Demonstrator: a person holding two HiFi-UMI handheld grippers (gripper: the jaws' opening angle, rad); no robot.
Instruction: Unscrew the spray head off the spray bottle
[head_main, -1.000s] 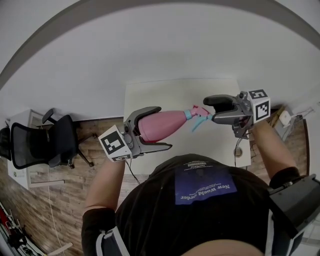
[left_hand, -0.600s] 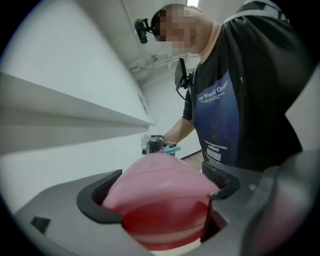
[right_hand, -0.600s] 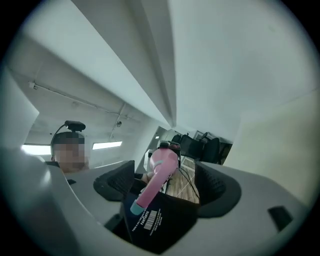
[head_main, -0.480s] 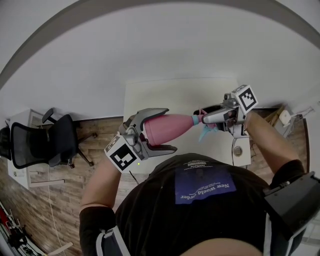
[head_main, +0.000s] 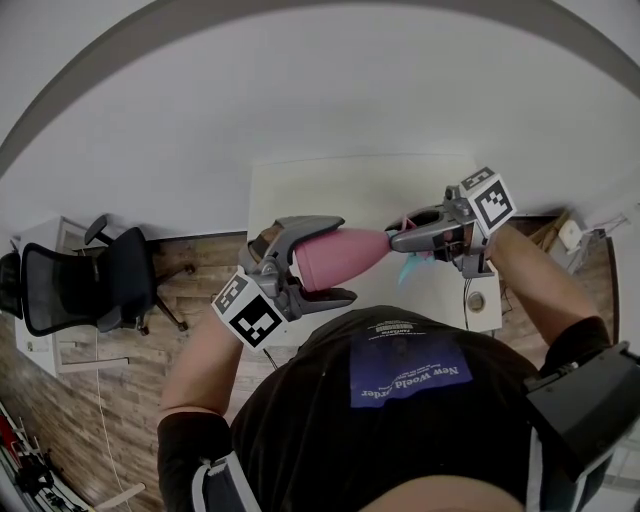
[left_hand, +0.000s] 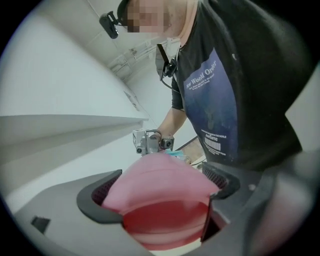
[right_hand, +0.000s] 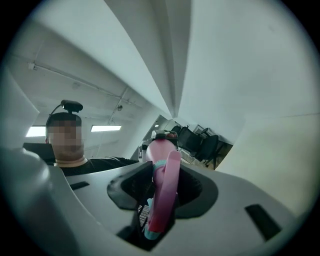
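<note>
A pink spray bottle (head_main: 335, 256) lies level in the air above the white table (head_main: 330, 190). My left gripper (head_main: 343, 258) is shut on its wide body, and its dark pads (left_hand: 102, 192) press the pink sides (left_hand: 165, 200). At the bottle's right end is the pink and teal spray head (head_main: 410, 262). My right gripper (head_main: 400, 232) has just been closing on it. In the right gripper view the spray head (right_hand: 165, 195) fills the gap between the jaws of the right gripper (right_hand: 162, 187), with the bottle (right_hand: 159, 150) pointing away beyond it.
A black office chair (head_main: 90, 285) stands on the wooden floor to the left of the table. A small round object (head_main: 477, 301) lies near the table's right front corner. The person's torso is close behind both grippers.
The right gripper has rolled, sunk a little and closed its jaws onto the spray head. The left gripper has rolled with the bottle, so its marker cube now faces the camera lower down.
</note>
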